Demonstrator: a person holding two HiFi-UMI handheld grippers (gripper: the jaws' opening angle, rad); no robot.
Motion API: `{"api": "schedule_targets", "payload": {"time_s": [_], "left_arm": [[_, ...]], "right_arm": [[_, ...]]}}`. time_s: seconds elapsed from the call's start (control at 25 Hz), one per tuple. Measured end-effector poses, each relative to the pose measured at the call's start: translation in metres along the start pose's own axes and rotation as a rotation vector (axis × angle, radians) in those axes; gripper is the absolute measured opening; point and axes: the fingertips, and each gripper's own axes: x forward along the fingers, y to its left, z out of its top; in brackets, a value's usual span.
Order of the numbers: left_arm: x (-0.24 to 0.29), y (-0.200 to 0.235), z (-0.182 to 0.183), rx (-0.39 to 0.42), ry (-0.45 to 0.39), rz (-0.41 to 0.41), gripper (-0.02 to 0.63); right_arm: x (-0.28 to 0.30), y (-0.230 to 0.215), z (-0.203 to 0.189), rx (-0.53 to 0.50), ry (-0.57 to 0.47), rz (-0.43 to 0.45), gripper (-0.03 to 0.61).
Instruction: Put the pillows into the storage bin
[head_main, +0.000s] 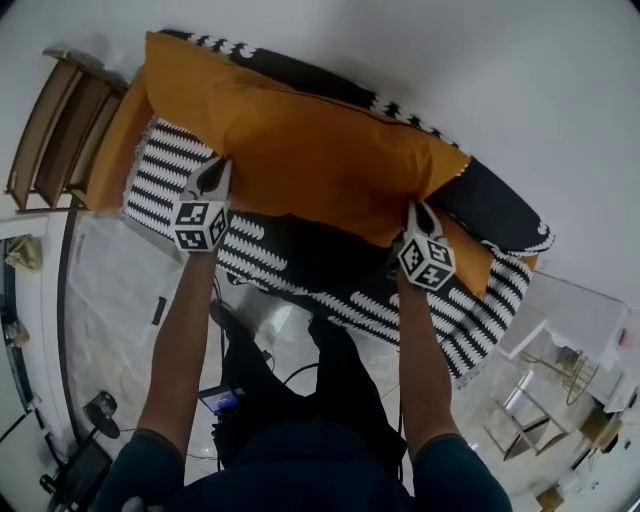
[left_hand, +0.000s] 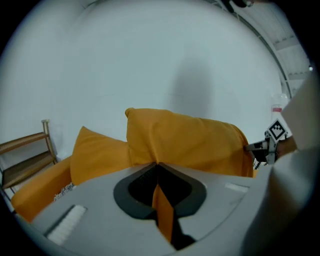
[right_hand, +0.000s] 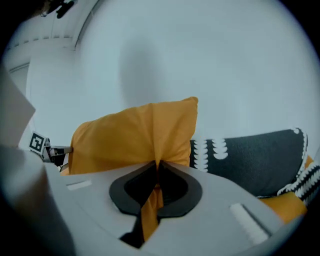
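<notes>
Nearest the person, the left tongs (head_main: 222, 165) and the right tongs (head_main: 412, 207) are both clamped on the big orange pillow (head_main: 300, 140). Each has a fold of the cover pinched between its closed tips, the left on the pillow's left end and the right on its right end. The pillow hangs between them just above the patterned couch (head_main: 470, 320), and the gripper views show it raised against the white wall (left_hand: 150, 50).

The task looks to be at its start. One pillow is gripped and seems lifted off the couch, but nothing shows it in a storage bin. At least two more lie on the couch: a second orange pillow (left_hand: 97, 152) at the couch's left end and a black pillow (right_hand: 250, 155) with white trim at its right end, toward the back. More orange shows under the black one, and I cannot tell whether that is another pillow. All of these would have to be carried over.

The storage bin appears in no view, so its place relative to the couch is unknown. The held pillow hides much of the couch behind it. The wooden rack (head_main: 60, 120) left of the couch is cut off.
</notes>
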Motion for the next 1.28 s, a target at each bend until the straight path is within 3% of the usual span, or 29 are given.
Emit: {"api": "schedule_targets", "payload": {"time_s": [0.36, 0.72, 0.96, 1.28], "left_arm": [[-0.142, 0.111, -0.015, -0.205, -0.107, 0.214, 0.005], [-0.313, 0.241, -0.062, -0.349, -0.161, 0.465, 0.006], [-0.447, 0.317, -0.130, -0.473, -0.162, 0.653, 0.006], [-0.590, 0.372, -0.245, -0.676, -0.156, 0.830, 0.005]], "right_arm": [[0.008, 0.171, 0.075, -0.150, -0.087, 0.160, 0.015], [0.050, 0.420, 0.099, -0.333, -0.082, 0.415, 0.015], [0.061, 0.630, 0.068, -0.461, -0.046, 0.613, 0.014], [0.052, 0.890, -0.029, -0.705, 0.020, 0.830, 0.014]]}}
